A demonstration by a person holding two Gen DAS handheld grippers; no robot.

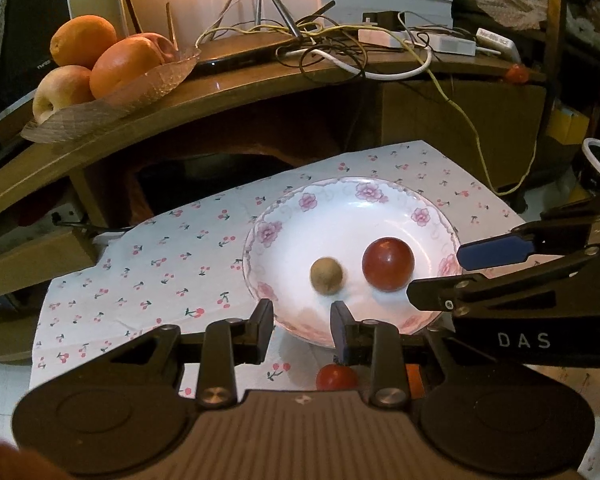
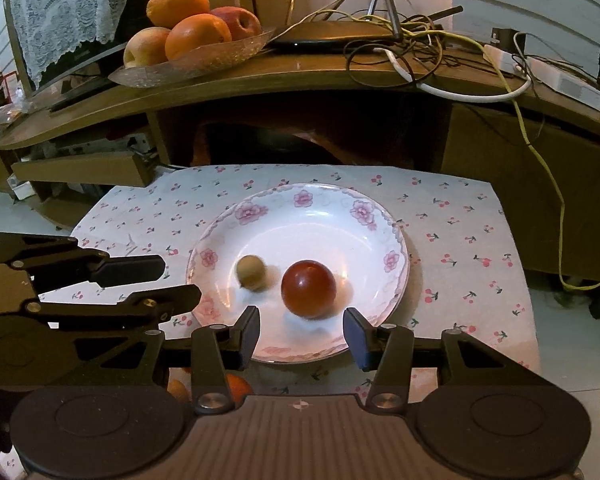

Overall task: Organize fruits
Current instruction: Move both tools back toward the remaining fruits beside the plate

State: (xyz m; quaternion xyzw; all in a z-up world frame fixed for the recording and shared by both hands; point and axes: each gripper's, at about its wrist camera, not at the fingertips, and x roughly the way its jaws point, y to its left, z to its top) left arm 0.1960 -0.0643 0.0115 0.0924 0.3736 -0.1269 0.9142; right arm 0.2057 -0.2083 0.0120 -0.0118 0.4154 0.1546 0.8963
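A white flowered plate [image 1: 284, 220] [image 2: 320, 208] sits on a cherry-print cloth. In it lie a small brown round fruit [image 1: 326, 275] [image 2: 251, 272], slightly blurred, and a larger dark red round fruit [image 1: 387, 264] [image 2: 308, 289]. My left gripper [image 1: 302, 314] is open and empty at the plate's near rim, just in front of the brown fruit; it shows in the right wrist view [image 2: 176, 280] at the plate's left. My right gripper [image 2: 302, 326] is open and empty, just in front of the red fruit; it shows in the left wrist view [image 1: 436, 274] at the plate's right.
A small red fruit [image 1: 336, 376] lies on the cloth [image 1: 160, 264] under my left gripper; orange fruit [image 2: 236, 388] lies under my right. A glass dish [image 1: 148, 84] of oranges and apples, a router and tangled cables sit on the wooden shelf [image 2: 300, 72] behind.
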